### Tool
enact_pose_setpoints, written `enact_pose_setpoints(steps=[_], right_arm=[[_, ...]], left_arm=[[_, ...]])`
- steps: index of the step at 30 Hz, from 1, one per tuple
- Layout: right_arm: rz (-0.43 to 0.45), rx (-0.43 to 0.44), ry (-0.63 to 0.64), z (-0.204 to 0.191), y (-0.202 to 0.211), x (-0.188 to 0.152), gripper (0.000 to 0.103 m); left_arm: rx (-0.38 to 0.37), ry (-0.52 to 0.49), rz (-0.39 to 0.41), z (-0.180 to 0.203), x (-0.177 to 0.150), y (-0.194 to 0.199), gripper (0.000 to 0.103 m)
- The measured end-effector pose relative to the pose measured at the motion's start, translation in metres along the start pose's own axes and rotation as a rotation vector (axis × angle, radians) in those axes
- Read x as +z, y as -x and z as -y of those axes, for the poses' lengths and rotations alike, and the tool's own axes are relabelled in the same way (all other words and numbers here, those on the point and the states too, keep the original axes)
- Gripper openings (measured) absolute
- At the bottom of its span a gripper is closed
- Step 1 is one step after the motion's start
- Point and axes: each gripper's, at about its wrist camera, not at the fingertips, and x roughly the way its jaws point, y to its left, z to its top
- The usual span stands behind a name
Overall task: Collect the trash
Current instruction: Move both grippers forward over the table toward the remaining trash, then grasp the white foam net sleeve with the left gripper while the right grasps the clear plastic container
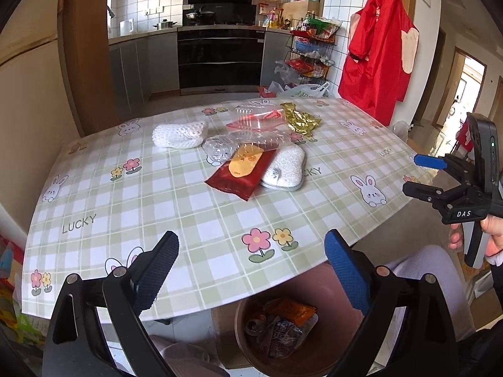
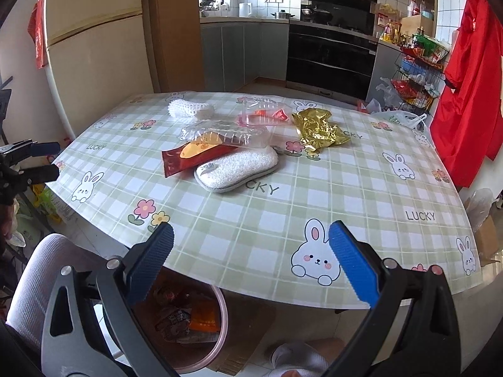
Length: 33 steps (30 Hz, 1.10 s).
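Observation:
On the checked table (image 1: 125, 220) lie a red wrapper with a yellow label (image 1: 239, 172), a white sponge (image 1: 284, 169), a crushed clear bottle (image 1: 220, 149), a clear plastic tray (image 1: 257, 117), a gold foil wrapper (image 1: 301, 117) and a white foam net (image 1: 179, 135). A brown bin (image 1: 242, 330) holding wrappers and a can stands on the floor under the table's near edge. My left gripper (image 1: 251, 251) is open and empty above that edge. Over the bin (image 2: 221, 311), my right gripper (image 2: 251, 238) is also open and empty; the sponge (image 2: 235, 169) and red wrapper (image 2: 195, 155) lie ahead.
The right gripper (image 1: 421, 172) shows at the table's right side, held by a hand (image 1: 493, 235). A person's leg in pale trousers (image 2: 41, 267) is beside the bin. A red apron (image 1: 377, 47) hangs on the wall, with a wire rack (image 1: 311, 53) and bags behind the table.

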Motion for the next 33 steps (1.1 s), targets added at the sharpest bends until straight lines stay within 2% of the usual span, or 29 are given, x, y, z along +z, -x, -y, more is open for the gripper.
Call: enact_pose_setpoints(steps=[5, 8, 12, 18, 19, 22, 31, 32, 33], right_arm=[[-0.010, -0.008, -0.039, 0.023, -0.029, 0.018, 0.097], [-0.012, -0.022, -0.058, 0.037, -0.051, 0.031, 0.097], [-0.025, 0.012, -0.073, 0.056, -0.079, 0.042, 0.097], [-0.072, 0.005, -0.094, 0.087, -0.116, 0.056, 0.097], [-0.086, 0.011, -0.092, 0.091, -0.122, 0.058, 0.097], [-0.083, -0.042, -0.070, 0.100, -0.130, 0.060, 0.097], [-0.123, -0.088, 0.000, 0.108, -0.153, 0.071, 0.097], [-0.123, -0.091, 0.007, 0.108, -0.155, 0.074, 0.097], [-0.120, -0.091, 0.020, 0.106, -0.157, 0.079, 0.097]], left_arm=[[-0.041, 0.096, -0.010, -0.045, 0.041, -0.035, 0.092], [-0.084, 0.200, -0.036, -0.077, 0.069, -0.072, 0.092], [-0.126, 0.328, -0.058, -0.115, 0.107, -0.130, 0.092], [-0.084, 0.470, -0.105, -0.161, 0.147, -0.209, 0.092], [-0.072, 0.506, -0.102, -0.169, 0.149, -0.218, 0.092], [-0.031, 0.598, -0.098, -0.186, 0.153, -0.240, 0.092], [0.017, 0.760, -0.136, -0.205, 0.142, -0.277, 0.090], [0.028, 0.758, -0.140, -0.205, 0.141, -0.279, 0.086], [0.034, 0.756, -0.145, -0.206, 0.138, -0.280, 0.071]])
